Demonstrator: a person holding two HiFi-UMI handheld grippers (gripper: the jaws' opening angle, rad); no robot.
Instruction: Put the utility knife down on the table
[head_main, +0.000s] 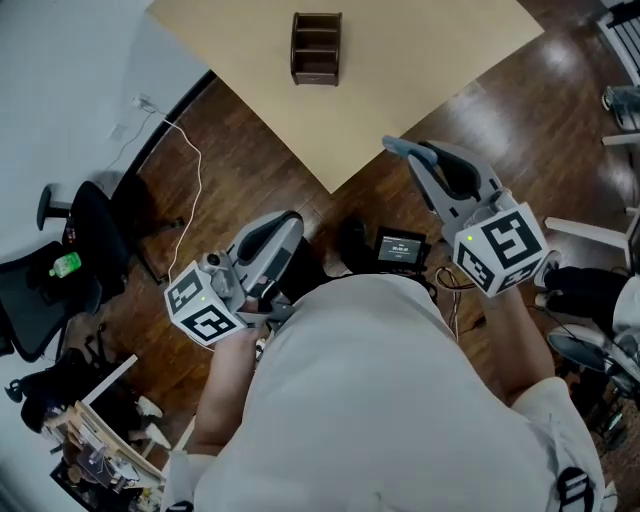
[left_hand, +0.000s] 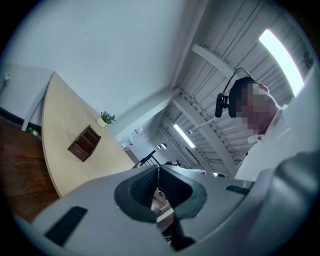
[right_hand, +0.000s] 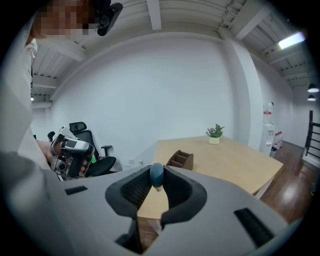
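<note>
right jaws: right gripper (head_main: 420, 155) is clamped partway on the utility knife (right_hand: 156, 175). The blue-grey body sits between the pad tips, seen end-on.
left jaws: left gripper (left_hand: 158, 172) is closed pad to pad with nothing between, held low beside the person's torso.
knife location: in the right gripper, in the air, one end poking past the jaw tips. It's over the wood floor (head_main: 250, 150), just short of the near corner of the table (head_main: 400, 60). Not on the table yet.
table: near corner and the area behind it are bare. A brown organizer (head_main: 316, 47) stands well back towards the far edge, and a small potted plant (right_hand: 214, 134) stands by the far edge.
risk 1: the grip is right at the pad tips, so the knife could pivot or slip out if swung.
risk 2: opening before the corner is cleared would drop it on the floor.
risk 3: setting it too near the table edge could let it tip off.
hidden: can't tell if the blade is out or retracted. Knife length and how much of it the pads cover are not visible.
</note>
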